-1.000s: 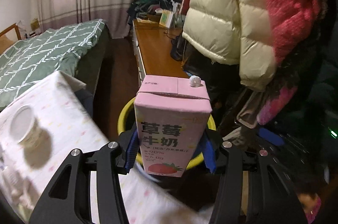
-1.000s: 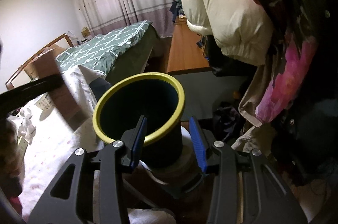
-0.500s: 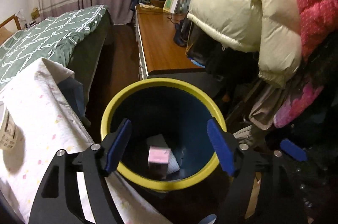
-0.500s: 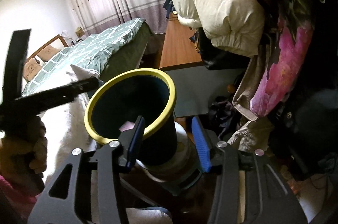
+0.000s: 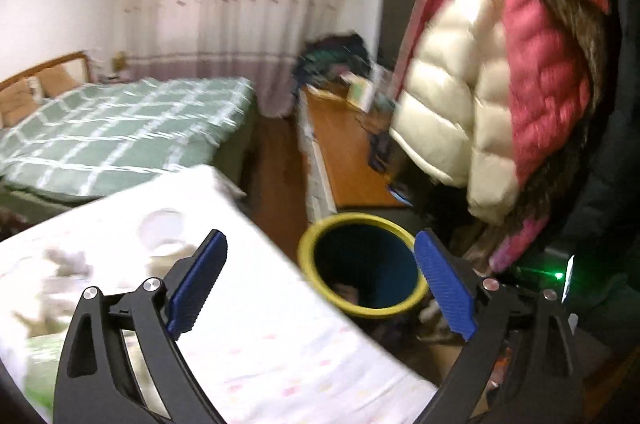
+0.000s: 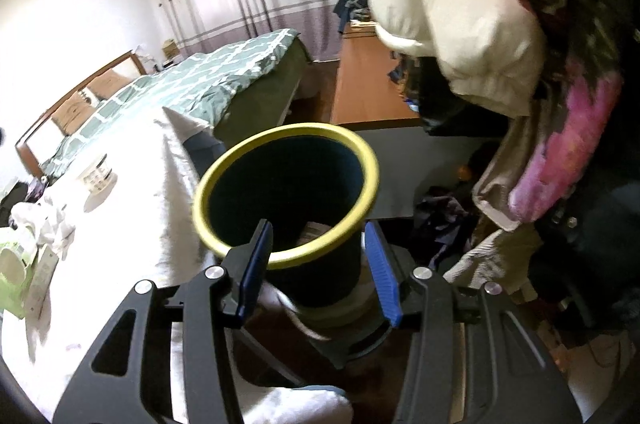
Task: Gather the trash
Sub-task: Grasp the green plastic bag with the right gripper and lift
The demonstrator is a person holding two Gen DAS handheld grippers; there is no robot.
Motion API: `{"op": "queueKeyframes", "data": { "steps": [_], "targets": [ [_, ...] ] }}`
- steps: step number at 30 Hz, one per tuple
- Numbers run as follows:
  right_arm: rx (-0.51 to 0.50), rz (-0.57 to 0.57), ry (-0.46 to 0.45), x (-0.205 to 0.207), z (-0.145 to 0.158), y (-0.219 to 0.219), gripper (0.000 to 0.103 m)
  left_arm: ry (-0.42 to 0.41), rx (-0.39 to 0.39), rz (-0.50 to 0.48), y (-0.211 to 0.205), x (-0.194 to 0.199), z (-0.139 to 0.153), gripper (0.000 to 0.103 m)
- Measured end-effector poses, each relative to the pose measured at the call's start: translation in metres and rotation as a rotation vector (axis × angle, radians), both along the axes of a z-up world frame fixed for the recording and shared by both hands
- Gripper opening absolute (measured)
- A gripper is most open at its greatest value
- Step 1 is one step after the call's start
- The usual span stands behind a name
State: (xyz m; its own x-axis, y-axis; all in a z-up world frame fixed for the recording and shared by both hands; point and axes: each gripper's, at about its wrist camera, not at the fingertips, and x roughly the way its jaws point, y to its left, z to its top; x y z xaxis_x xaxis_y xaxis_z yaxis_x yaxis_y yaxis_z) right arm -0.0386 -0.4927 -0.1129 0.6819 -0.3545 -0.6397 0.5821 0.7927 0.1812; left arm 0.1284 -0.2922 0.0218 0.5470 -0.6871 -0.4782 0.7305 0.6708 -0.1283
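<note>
Bin (image 6: 286,191) holds trash, my right claw (image 6: 316,266) astride wall, grip unclear. Left claw (image 5: 320,288) just opened, empty. Cup (image 6: 95,175) on worktop (image 5: 256,324).

Home bedroom: bed (image 5: 120,139) with green checked quilt beyond the left jaws, drawn curtains (image 5: 236,23) behind, puffy coats (image 5: 500,71) hanging right of them.
</note>
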Motion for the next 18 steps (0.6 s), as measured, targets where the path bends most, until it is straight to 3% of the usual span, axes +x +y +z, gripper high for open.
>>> {"op": "queueKeyframes", "data": {
  "steps": [7, 11, 15, 18],
  "targets": [
    [-0.024, 0.098, 0.014, 0.035, 0.005, 0.038, 0.046, -0.078, -0.022, 0.299, 0.144, 0.022, 0.004, 0.096],
    [-0.041, 0.172, 0.025, 0.060, 0.010, 0.068, 0.046, -0.110, 0.002, 0.500, 0.224, 0.039, -0.014, 0.097],
    [-0.050, 0.262, 0.008, 0.084, 0.021, 0.103, 0.046, -0.155, 0.059, 0.675, 0.274, 0.055, -0.038, 0.097],
    [-0.051, 0.362, -0.014, 0.103, 0.032, 0.138, 0.046, -0.139, 0.090, 0.779, 0.308, 0.073, -0.062, 0.097]
  ]
}}
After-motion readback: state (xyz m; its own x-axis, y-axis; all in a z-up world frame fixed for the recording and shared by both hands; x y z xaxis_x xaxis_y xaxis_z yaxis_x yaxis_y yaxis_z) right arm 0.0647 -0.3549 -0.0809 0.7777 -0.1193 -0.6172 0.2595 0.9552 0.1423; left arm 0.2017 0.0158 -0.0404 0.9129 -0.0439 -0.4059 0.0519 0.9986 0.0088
